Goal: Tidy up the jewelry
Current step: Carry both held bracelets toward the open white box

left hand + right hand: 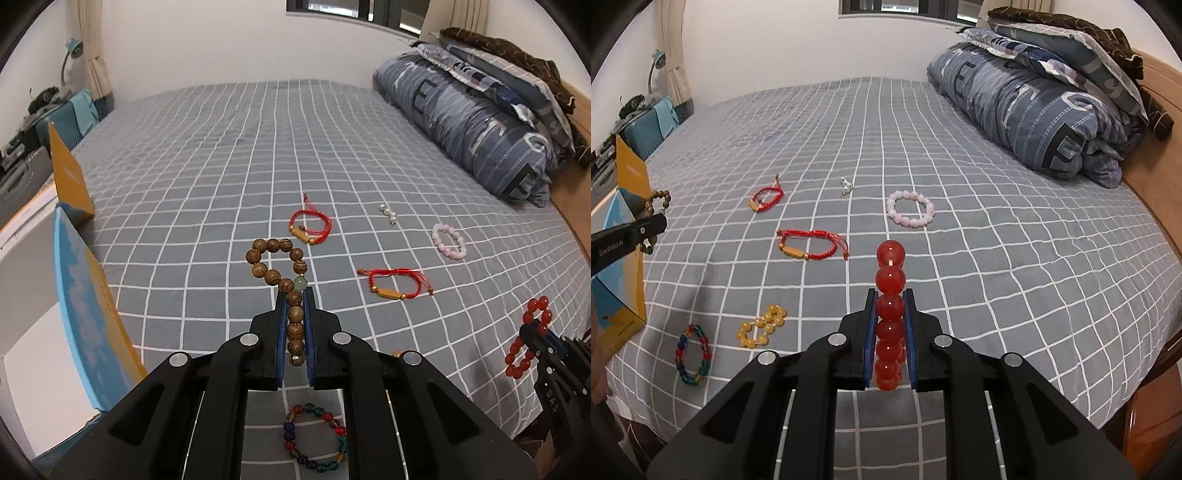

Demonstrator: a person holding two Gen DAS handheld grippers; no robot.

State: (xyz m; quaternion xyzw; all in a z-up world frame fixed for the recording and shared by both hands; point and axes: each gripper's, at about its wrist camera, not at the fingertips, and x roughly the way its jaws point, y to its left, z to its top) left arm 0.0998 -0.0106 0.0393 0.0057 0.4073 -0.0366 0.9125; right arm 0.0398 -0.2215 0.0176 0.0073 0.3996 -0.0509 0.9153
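My left gripper is shut on a brown wooden bead bracelet with one green bead, held above the grey checked bed. My right gripper is shut on a red bead bracelet, also held above the bed; it shows at the right edge of the left wrist view. On the bed lie two red cord bracelets, a pink bead bracelet, small silver pearls, a yellow bead bracelet and a multicoloured bead bracelet.
An open blue and yellow box stands at the bed's left edge. A folded blue quilt with pillows lies at the far right by the wooden headboard. A cluttered desk is at the far left.
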